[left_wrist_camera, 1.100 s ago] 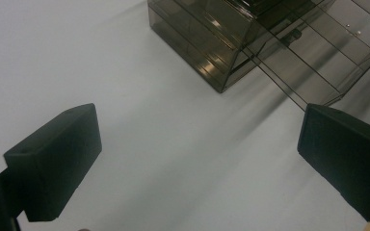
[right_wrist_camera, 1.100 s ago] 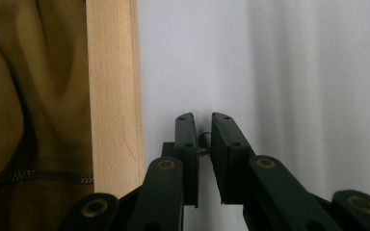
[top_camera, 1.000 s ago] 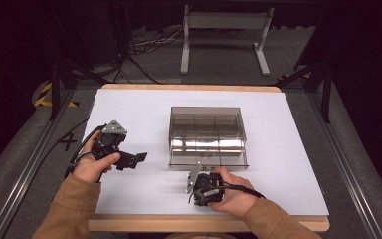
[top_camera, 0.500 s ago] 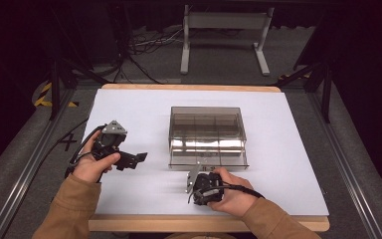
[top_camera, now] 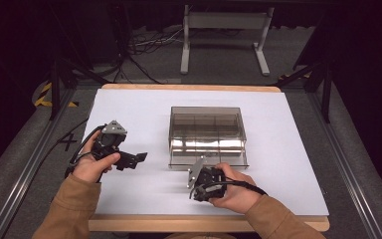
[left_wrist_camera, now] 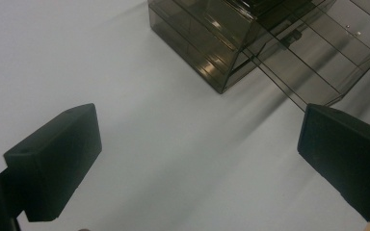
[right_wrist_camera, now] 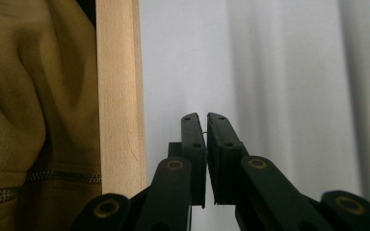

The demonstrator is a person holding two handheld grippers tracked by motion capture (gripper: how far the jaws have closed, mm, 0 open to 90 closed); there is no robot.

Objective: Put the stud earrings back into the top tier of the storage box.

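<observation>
Smoky clear plastic forms the compartment box [top_camera: 206, 135], which is seen at the centre of the high view on the white table [top_camera: 129, 107], its long axis running left to right across the frame and a tray or drawer apparently drawn out toward the lower edge. The right claw [top_camera: 195, 175] is found just below the box's lower edge, right of centre in the lower part of the frame, so the box lies up and slightly right of it; this hand is judged the nearer of the two. In the right claw view its jaws are seen nearly shut, with a hairline gap and nothing clearly held between them; they have just been closing, and they are turned toward the wooden table edge [right_wrist_camera: 120, 96] and a tan sleeve [right_wrist_camera: 33, 96] at the left of that frame rather than toward the box. The left claw [top_camera: 134, 160] is held at lower left of the high view, well apart from the box and pointed right toward it, jaws wide and empty; in the left claw view the box's corner [left_wrist_camera: 221, 72] is seen at upper centre. The forearms enter from the bottom edge, wrists low over the table
</observation>
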